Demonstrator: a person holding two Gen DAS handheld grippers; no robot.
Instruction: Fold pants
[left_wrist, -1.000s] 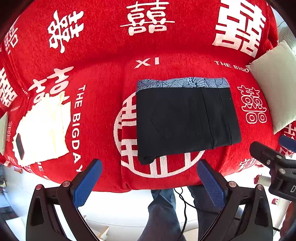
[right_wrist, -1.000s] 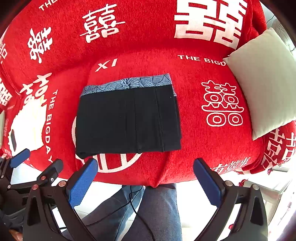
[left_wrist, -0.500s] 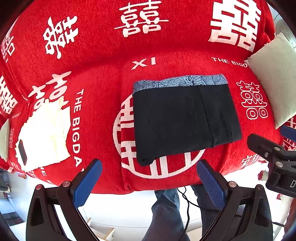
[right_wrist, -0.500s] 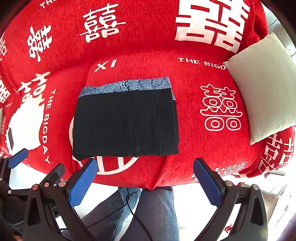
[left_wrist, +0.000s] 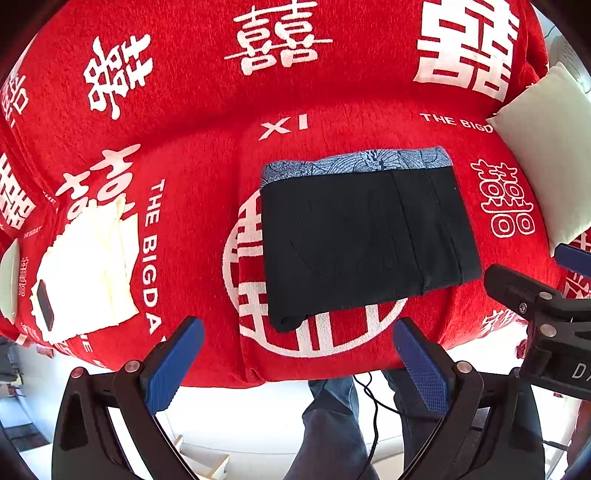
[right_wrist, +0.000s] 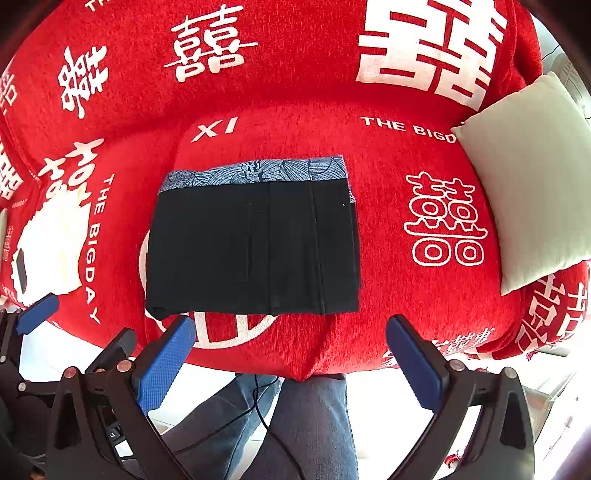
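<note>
The black pants (left_wrist: 365, 243) lie folded into a flat rectangle on the red sofa seat (left_wrist: 192, 221), with a blue-grey patterned waistband along the far edge. They also show in the right wrist view (right_wrist: 255, 247). My left gripper (left_wrist: 297, 363) is open and empty, held above the sofa's front edge, short of the pants. My right gripper (right_wrist: 291, 360) is open and empty, also in front of the sofa edge. The right gripper's body (left_wrist: 546, 317) shows at the right of the left wrist view.
A cream cloth (left_wrist: 88, 269) with a dark phone (left_wrist: 44, 312) on it lies at the seat's left. A pale cushion (right_wrist: 532, 188) leans at the right. The person's jeans legs (right_wrist: 295, 424) and a black cable are below the sofa edge.
Both grippers have drawn slightly back from the sofa; the pants stay folded and still. Jaws remain open.
</note>
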